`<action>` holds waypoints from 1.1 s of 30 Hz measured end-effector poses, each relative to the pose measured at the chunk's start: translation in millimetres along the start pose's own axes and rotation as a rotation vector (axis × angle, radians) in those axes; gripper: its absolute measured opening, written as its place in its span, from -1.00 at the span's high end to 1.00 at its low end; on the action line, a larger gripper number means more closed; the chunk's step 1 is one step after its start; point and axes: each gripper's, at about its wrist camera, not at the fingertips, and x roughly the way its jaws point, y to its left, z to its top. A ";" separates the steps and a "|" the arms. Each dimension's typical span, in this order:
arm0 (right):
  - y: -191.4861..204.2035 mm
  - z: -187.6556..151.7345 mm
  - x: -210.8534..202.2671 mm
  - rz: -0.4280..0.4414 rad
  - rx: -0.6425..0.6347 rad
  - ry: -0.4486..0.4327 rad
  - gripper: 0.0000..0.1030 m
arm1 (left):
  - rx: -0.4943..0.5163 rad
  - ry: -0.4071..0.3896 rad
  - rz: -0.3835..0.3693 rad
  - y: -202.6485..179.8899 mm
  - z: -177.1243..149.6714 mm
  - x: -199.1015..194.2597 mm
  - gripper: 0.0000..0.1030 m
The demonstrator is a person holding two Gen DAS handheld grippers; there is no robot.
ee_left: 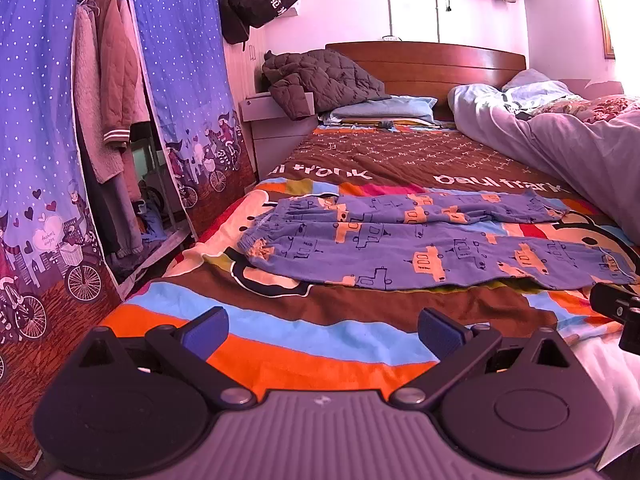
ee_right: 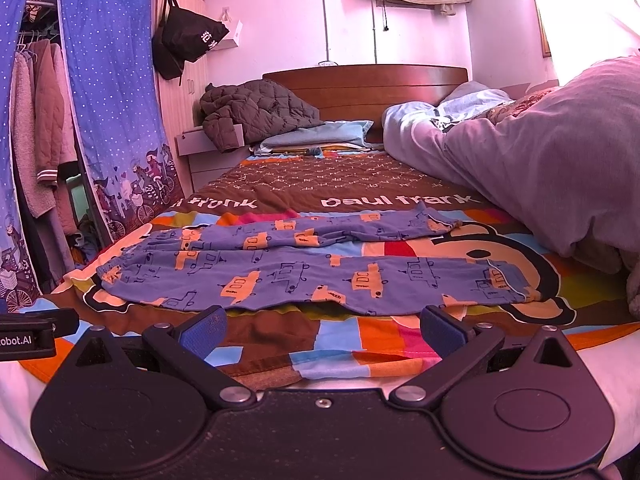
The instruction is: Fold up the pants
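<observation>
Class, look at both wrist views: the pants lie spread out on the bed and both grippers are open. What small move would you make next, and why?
Probably bring both grippers forward to the near edge of the pants. The left gripper and right gripper are open, empty and short of the fabric. The pants lie flat on the bedspread, legs side by side, waistband at the left, so nothing is folded yet.
</observation>
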 end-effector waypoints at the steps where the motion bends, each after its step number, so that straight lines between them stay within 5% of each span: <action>1: -0.4 0.1 -0.7 -0.002 0.001 0.000 -0.99 | 0.001 0.000 0.001 -1.4 0.7 1.3 -0.99; 33: -7.2 1.4 -4.9 -0.028 0.028 0.011 -0.99 | 0.013 -0.006 0.020 -4.1 -2.9 -0.6 -1.00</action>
